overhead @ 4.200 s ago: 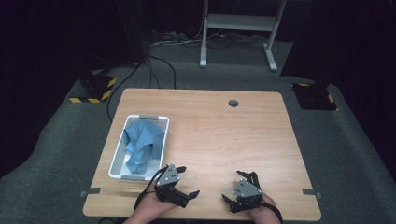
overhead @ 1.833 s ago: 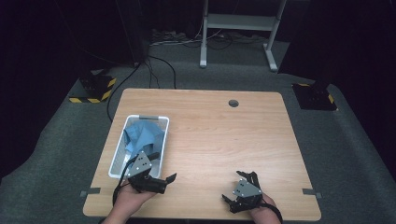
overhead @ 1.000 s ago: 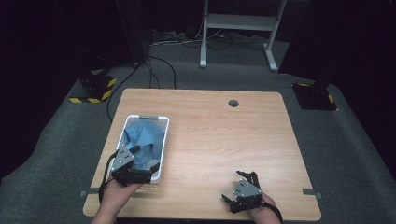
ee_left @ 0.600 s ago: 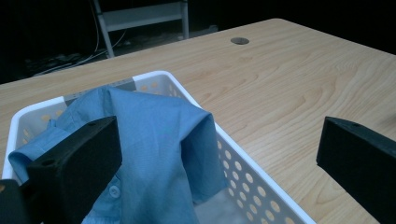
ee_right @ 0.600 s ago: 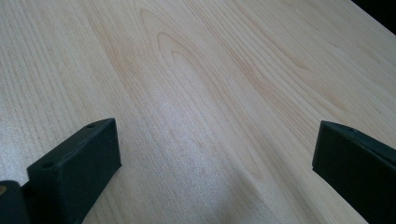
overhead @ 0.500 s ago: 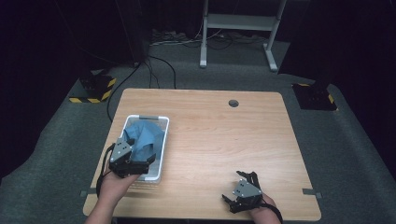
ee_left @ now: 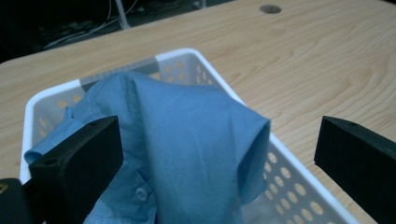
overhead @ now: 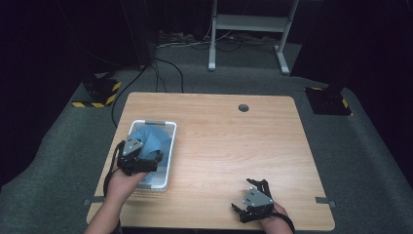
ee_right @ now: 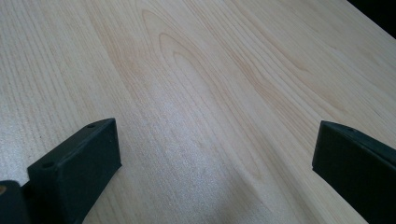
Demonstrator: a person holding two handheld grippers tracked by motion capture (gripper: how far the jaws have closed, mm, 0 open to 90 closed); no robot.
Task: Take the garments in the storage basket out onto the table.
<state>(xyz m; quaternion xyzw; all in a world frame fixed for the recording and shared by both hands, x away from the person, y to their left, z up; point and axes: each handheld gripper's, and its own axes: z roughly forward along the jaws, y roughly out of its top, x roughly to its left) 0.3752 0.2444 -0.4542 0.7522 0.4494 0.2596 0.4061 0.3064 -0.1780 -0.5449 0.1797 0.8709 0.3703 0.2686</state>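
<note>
A crumpled blue shirt (overhead: 153, 139) (ee_left: 187, 140) lies in a white perforated basket (overhead: 169, 161) (ee_left: 289, 172) at the table's left. My left gripper (overhead: 146, 158) (ee_left: 217, 163) hovers over the basket's near half, open, its jaws standing wide on either side of a raised fold of the shirt without touching it. My right gripper (overhead: 251, 204) (ee_right: 215, 163) rests low near the front edge at the right, open, with bare wood between its jaws.
The wooden table (overhead: 234, 146) has a round cable hole (overhead: 243, 107) near its far edge. Beyond it stand a metal desk frame (overhead: 246, 29), floor cables (overhead: 160, 68) and two black-and-yellow floor blocks (overhead: 100, 92) on grey carpet.
My left gripper has travelled from the front edge leftward and forward to above the basket and the shirt. The right gripper has stayed still.
</note>
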